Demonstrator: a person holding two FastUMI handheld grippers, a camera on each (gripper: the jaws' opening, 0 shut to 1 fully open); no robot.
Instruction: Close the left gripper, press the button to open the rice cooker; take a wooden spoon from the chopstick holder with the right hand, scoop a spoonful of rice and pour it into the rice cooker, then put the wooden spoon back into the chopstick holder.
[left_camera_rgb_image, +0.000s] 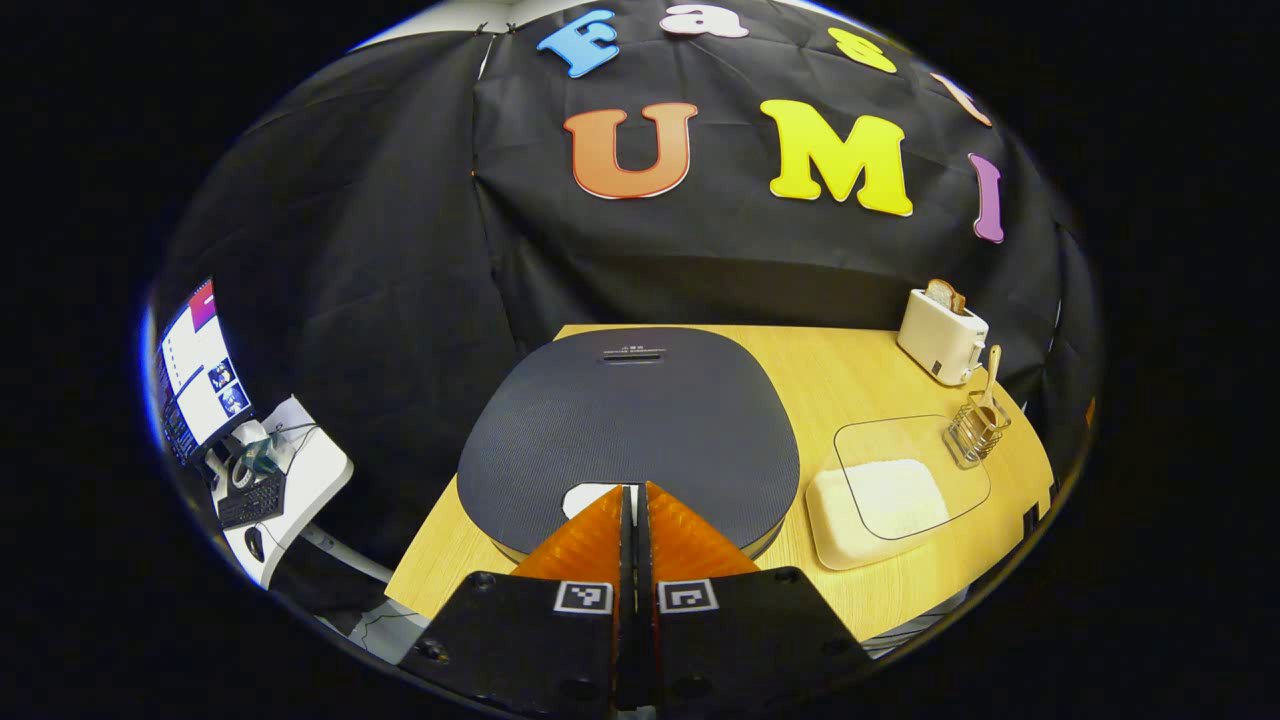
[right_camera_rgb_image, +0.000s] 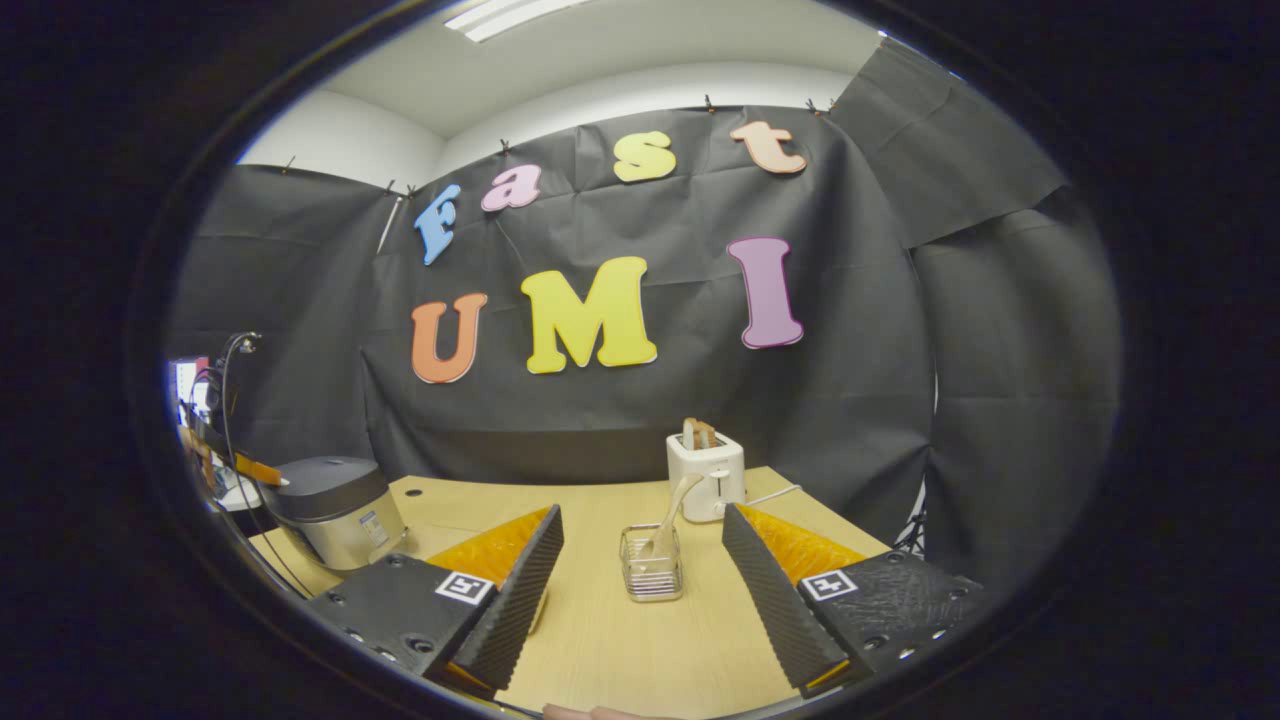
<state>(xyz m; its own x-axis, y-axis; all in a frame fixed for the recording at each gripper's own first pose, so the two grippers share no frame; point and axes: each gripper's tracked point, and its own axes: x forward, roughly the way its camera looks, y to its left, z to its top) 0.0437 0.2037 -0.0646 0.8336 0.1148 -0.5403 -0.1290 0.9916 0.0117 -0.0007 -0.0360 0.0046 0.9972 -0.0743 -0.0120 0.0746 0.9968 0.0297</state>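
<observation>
In the left gripper view, the left tool (left_camera_rgb_image: 634, 500) has its fingers pressed together just over the near edge of the rice cooker (left_camera_rgb_image: 630, 420), whose lid is down; the pale patch under the tips is probably the button (left_camera_rgb_image: 590, 497).

In the right gripper view, the right tool (right_camera_rgb_image: 640, 560) stands spread apart; the wooden spoon (right_camera_rgb_image: 672, 510) stands dead ahead in the chopstick holder (right_camera_rgb_image: 651, 575), handle leaning up and to the right.

a white toaster (right_camera_rgb_image: 706, 476) with a slice of bread (right_camera_rgb_image: 698, 432) in its slot stands at the back of the wooden table (right_camera_rgb_image: 620, 640), and a monitor (left_camera_rgb_image: 197, 375) and keyboard (left_camera_rgb_image: 251, 499) sit on a side desk (left_camera_rgb_image: 300, 480).
</observation>
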